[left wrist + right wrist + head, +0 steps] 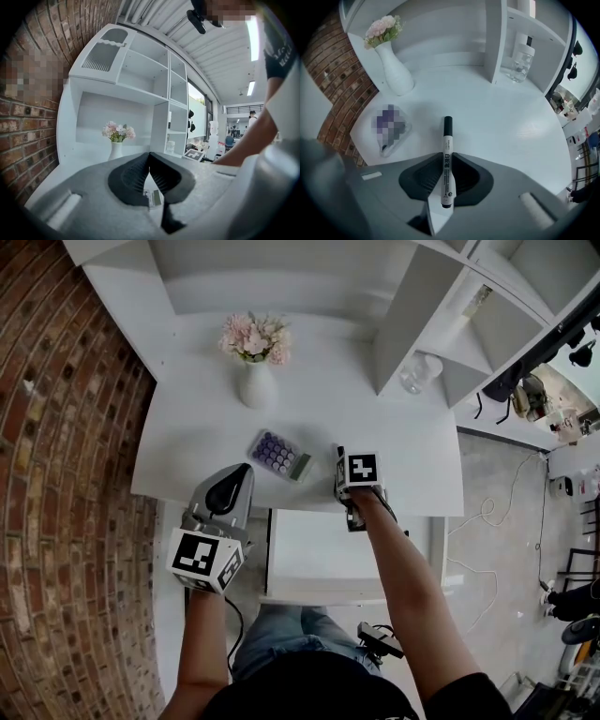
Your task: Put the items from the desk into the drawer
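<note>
Right gripper (446, 158) is clamped on a marker (447, 140) at the desk's (412, 465) front edge, by the open drawer (328, 559); left gripper (150, 157) closed, empty; calculator (279, 455) lies on desk

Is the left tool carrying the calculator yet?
No, the left tool is shut on nothing, and the calculator lies on the desk.
</note>
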A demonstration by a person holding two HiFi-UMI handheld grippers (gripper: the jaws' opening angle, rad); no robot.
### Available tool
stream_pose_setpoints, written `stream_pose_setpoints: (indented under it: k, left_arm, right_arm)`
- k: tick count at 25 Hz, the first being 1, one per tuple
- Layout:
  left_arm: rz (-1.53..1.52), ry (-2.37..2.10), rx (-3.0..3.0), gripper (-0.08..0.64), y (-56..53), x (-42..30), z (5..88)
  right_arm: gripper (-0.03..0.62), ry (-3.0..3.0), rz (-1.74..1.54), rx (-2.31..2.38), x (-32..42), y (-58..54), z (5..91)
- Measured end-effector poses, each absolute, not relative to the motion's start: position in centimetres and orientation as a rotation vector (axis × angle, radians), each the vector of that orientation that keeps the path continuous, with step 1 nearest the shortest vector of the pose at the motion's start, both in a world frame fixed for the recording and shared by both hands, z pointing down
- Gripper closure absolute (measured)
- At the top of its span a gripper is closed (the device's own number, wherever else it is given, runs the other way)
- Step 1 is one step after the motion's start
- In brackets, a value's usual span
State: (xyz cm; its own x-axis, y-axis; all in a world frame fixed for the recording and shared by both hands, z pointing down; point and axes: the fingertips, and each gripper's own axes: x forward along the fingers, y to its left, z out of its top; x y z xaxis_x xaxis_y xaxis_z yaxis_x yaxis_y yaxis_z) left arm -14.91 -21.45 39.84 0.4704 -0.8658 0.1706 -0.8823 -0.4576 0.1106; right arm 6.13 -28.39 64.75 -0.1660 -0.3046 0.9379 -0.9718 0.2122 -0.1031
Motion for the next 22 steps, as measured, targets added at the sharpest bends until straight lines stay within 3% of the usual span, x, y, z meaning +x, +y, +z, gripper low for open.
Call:
stream_pose_setpoints:
  k: [22]
  left_arm:
    - [0.030,-1.561,2.634,0.561,-18.7,-10.7,34.7]
  right_arm:
    - [0.512,-2.165,0.689,1.437,9.9,-23.1,44.0]
